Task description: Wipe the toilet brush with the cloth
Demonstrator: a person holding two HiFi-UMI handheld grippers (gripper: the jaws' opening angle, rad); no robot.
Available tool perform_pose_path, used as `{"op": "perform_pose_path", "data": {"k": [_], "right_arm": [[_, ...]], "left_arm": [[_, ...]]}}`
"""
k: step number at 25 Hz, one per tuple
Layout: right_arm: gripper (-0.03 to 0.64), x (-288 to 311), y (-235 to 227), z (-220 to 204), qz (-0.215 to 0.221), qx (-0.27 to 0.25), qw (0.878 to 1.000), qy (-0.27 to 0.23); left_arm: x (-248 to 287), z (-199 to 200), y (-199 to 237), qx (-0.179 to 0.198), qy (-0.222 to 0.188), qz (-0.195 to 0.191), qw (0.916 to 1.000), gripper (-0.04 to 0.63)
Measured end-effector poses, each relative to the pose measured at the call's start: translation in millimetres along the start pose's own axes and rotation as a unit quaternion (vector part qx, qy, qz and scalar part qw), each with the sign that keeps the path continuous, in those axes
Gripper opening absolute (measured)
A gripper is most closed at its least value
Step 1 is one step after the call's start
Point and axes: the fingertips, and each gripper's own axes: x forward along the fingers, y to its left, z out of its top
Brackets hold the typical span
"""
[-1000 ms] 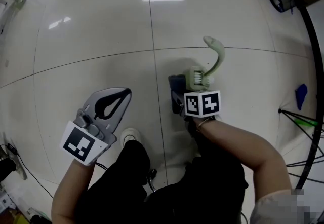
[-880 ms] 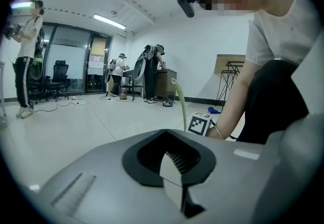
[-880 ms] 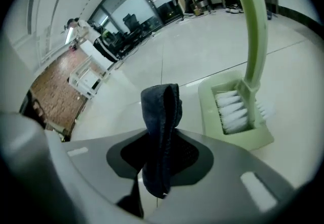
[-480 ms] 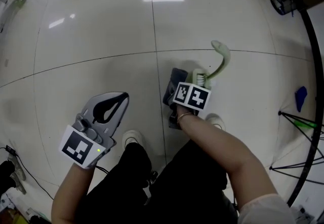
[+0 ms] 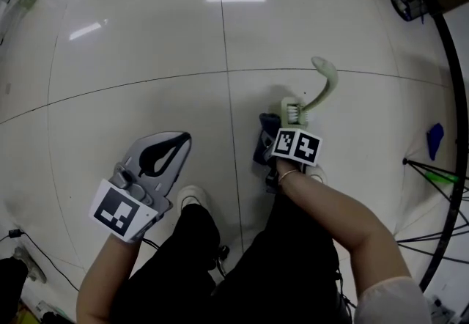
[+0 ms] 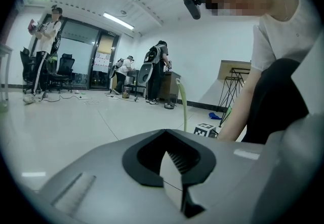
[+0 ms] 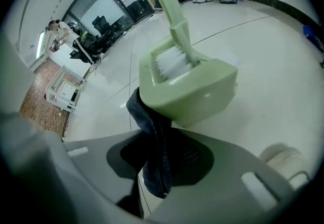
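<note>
A pale green toilet brush stands upright in its green holder (image 5: 292,111) on the floor, its curved handle (image 5: 323,73) rising behind. In the right gripper view the holder (image 7: 190,91) with white bristles (image 7: 169,63) fills the middle. My right gripper (image 7: 158,164) is shut on a dark blue cloth (image 7: 154,137), which presses against the holder's lower near side. From the head view the cloth (image 5: 264,141) hangs left of the holder, under the right gripper (image 5: 282,135). My left gripper (image 5: 167,145) stays off to the left, shut and empty (image 6: 174,177).
A blue scrap (image 5: 436,138) and thin black stand legs (image 5: 432,168) lie at the right. A white shoe (image 5: 189,198) sits between my arms. Cables run along the lower left edge. Several people (image 6: 154,73) stand far off by chairs and desks.
My right gripper rolled and sank with the cloth down the holder's near side, drifting slightly right. The brush and the left gripper stayed put.
</note>
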Motion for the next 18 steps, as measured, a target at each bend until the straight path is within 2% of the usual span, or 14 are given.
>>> {"op": "perform_pose_path", "data": {"k": [3,5,8,11,14,18], "right_arm": [[0.106,-9.8,-2.2,-16.8,0.010,-0.017,0.999,0.029],[0.106,-14.4,16.5,-21.5,0.034,-0.041,0.998,0.038],[0.106,-15.0,51.4,-6.7,0.064,-0.068,0.995,0.020],[0.106,-3.8,57.0,18.5,0.062,-0.028,0.998,-0.010],[0.106,1.0,47.1,25.0,0.058,0.023,0.998,-0.016],[0.106,-4.5,23.7,6.3,0.047,0.021,0.999,0.015]], "left_arm": [[5.2,-2.1,0.6,0.002,0.002,0.006,1.0000,-0.003],[9.7,-4.1,0.2,0.005,0.003,0.009,0.9999,-0.003],[16.0,-3.0,-3.2,0.010,0.003,0.007,0.9999,-0.003],[20.5,-3.5,-12.2,0.017,0.006,-0.003,0.9998,-0.003],[22.1,-3.9,-18.6,0.022,0.010,-0.017,0.9996,-0.003],[21.8,-1.5,-25.1,0.031,0.008,-0.036,0.9988,-0.003]]}}
